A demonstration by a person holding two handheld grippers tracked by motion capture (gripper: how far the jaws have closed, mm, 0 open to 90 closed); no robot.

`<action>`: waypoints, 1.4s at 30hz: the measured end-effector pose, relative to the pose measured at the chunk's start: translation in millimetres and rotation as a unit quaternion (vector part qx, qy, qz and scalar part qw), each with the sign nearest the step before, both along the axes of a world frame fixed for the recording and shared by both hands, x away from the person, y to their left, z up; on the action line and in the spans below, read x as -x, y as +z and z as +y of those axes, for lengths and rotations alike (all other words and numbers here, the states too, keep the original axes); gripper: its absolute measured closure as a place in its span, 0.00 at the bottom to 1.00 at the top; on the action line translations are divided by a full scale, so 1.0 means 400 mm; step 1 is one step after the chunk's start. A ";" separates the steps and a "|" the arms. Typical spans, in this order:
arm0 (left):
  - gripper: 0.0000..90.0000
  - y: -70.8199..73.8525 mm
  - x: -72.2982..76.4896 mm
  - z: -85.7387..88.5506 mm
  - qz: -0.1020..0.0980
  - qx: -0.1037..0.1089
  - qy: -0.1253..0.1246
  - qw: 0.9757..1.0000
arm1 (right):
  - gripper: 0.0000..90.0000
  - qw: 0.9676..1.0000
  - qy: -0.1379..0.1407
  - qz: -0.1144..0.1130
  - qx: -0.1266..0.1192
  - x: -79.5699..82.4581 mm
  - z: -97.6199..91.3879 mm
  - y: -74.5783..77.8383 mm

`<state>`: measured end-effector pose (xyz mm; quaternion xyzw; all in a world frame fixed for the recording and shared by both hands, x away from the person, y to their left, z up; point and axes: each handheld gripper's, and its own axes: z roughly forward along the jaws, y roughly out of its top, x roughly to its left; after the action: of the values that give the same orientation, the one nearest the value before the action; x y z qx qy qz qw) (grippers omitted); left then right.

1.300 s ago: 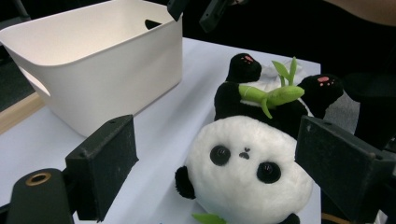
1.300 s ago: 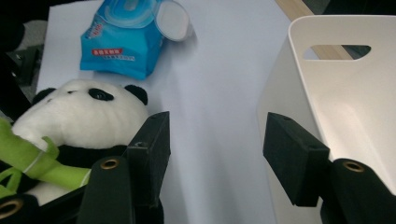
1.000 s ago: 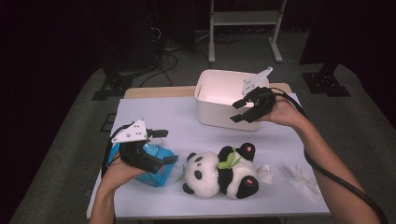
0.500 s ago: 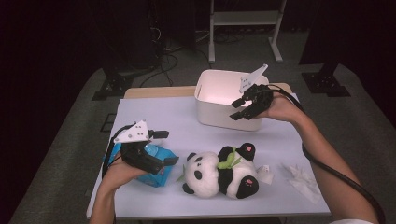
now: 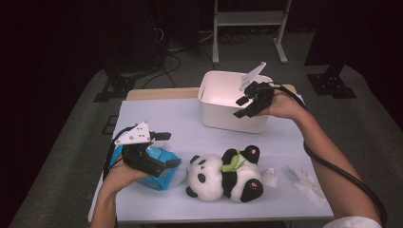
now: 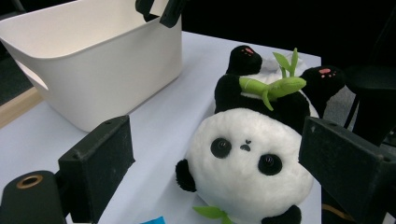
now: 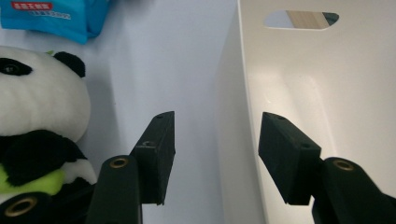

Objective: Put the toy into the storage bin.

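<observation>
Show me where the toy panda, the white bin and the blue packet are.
toy panda (image 5: pixel 205 175): high view, on its white head.
white bin (image 5: pixel 228 116): high view, on its front wall.
blue packet (image 5: pixel 161 178): high view, on its right end.

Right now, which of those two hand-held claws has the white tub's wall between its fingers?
The right gripper: its open fingers straddle the tub wall, one inside, one outside. The left gripper hovers by the panda.
</observation>
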<state>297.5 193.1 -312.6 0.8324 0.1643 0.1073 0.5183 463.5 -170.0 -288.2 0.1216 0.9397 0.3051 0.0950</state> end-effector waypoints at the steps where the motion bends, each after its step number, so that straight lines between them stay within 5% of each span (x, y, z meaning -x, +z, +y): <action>1: 0.10 0.000 0.000 0.001 -0.001 0.000 0.000 1.000 | 0.50 1.000 -0.002 0.000 0.005 -0.005 0.003 -0.001; 21: 0.10 -0.003 -0.004 -0.008 -0.002 -0.008 -0.005 1.000 | 0.51 1.000 -0.025 0.010 0.011 -0.058 0.008 -0.032; 30: 0.10 -0.008 -0.005 -0.006 0.004 -0.005 -0.002 1.000 | 0.69 0.999 -0.016 0.010 0.037 -0.070 0.042 -0.064; 42: 0.10 -0.007 -0.004 0.000 0.003 -0.003 -0.001 1.000 | 0.95 0.999 -0.005 0.010 0.037 -0.076 0.057 -0.075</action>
<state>299.0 193.2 -315.3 0.8342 0.1647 0.1048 0.5158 493.9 -147.1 -318.2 0.1256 0.9507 0.2681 0.0920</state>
